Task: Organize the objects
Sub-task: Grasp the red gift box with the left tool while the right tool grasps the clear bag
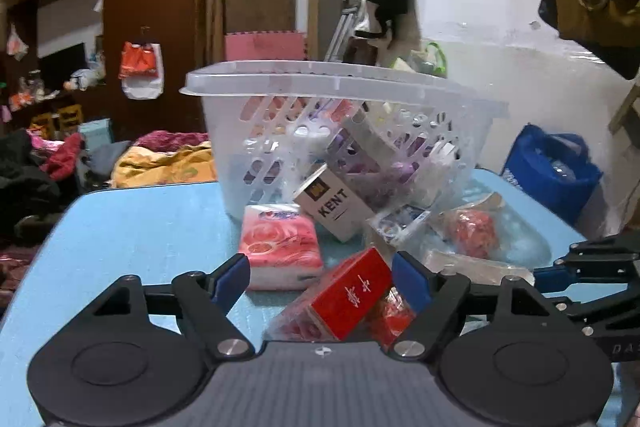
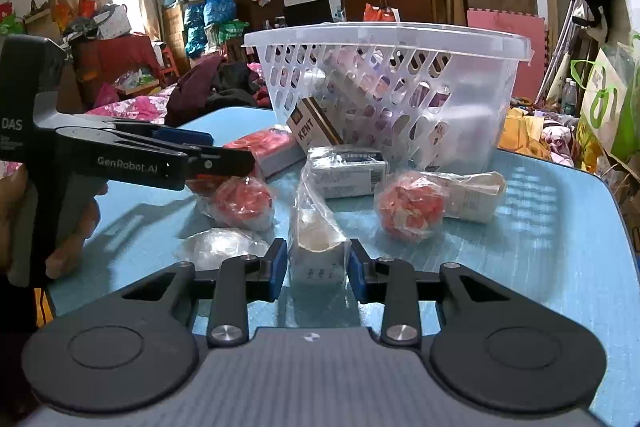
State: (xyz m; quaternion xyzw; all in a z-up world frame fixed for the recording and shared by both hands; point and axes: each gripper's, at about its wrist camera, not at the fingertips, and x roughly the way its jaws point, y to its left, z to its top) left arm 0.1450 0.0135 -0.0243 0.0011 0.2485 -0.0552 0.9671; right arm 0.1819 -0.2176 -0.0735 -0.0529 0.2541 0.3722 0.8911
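Nearest the lens in the left wrist view, the left tongs [image 1: 322,277] stand spread wide over a red box [image 1: 352,293] that lies tilted on a clear bag of red sweets. The blue pads sit either side of the box without pressing it, so I judge this a line-up for a grab, not a hold.

Left to right on the blue desk [image 1: 132,227]: a pink tissue pack [image 1: 280,245] lies flat just left of the red box; behind it a KENT carton [image 1: 334,207] leans against the wall of the white basket [image 1: 340,131], likely propped there because it slid off the heap. A wrapped red ball [image 1: 472,227] rests further right, and at the far right edge the other tool's black arms reach in.

From the right wrist view, the right tongs [image 2: 318,265] are pressed in on a small white box in a plastic bag [image 2: 318,259], both pads against its sides, the loose bag standing up above the grip. To its left lie a crumpled clear wrapper [image 2: 222,247] and a second wrapped red ball [image 2: 244,201]; a grey-white box [image 2: 346,169] sits behind, between the grip and the basket.

The basket already holds several packets, seen through its slots, and stands at the far side of the desk. It seems the natural target for the loose things in front of it, so the pinched box should probably be lifted over its rim.
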